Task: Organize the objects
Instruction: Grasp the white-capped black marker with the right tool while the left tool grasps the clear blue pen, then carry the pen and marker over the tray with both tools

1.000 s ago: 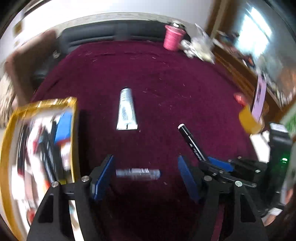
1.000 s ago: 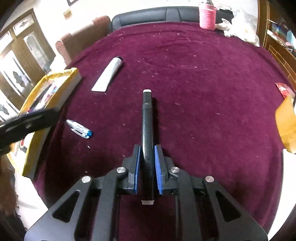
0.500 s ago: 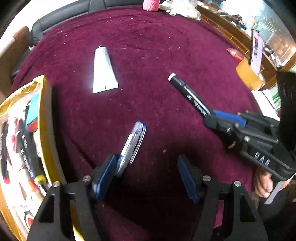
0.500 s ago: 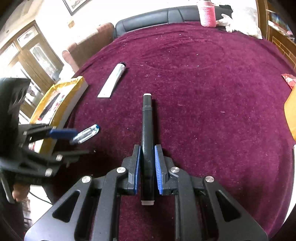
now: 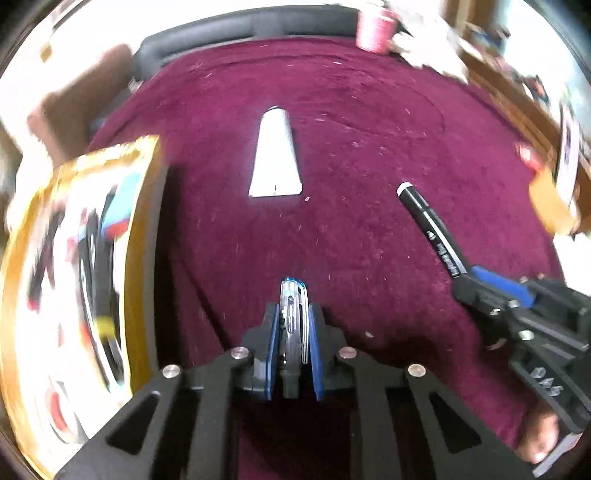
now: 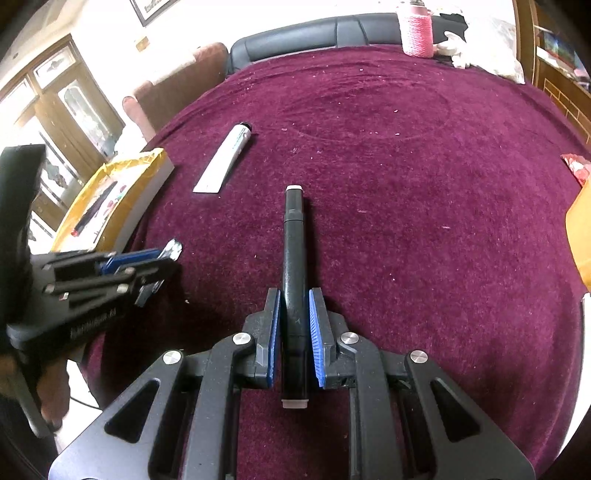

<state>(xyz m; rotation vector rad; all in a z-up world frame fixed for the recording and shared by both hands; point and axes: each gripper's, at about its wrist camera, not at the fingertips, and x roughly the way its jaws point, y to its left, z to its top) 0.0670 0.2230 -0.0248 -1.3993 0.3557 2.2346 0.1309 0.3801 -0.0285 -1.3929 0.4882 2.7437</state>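
My left gripper point(image 5: 293, 317) is shut on a clear and blue pen point(image 5: 292, 314) and holds it above the maroon cloth; it also shows in the right wrist view point(image 6: 162, 258) at the left. My right gripper point(image 6: 294, 314) is shut on a black marker point(image 6: 294, 258) with white ends; the marker point(image 5: 430, 229) also shows at the right of the left wrist view. A white tube point(image 5: 275, 158) lies on the cloth ahead, also in the right wrist view point(image 6: 225, 158). A yellow-rimmed tray point(image 5: 144, 229) holding several stationery items sits at the left, also in the right wrist view point(image 6: 147, 184).
A pink yarn cone point(image 6: 417, 33) and white cloth point(image 6: 491, 48) stand at the table's far edge. A dark sofa point(image 6: 314, 33) and a brown chair point(image 6: 177, 85) lie beyond. An orange object point(image 6: 581, 232) and a red packet point(image 6: 576, 166) are at the right edge.
My left gripper has closed on the pen, which lay on the cloth between its open fingers, and lifted it. My right gripper kept hold of the marker.
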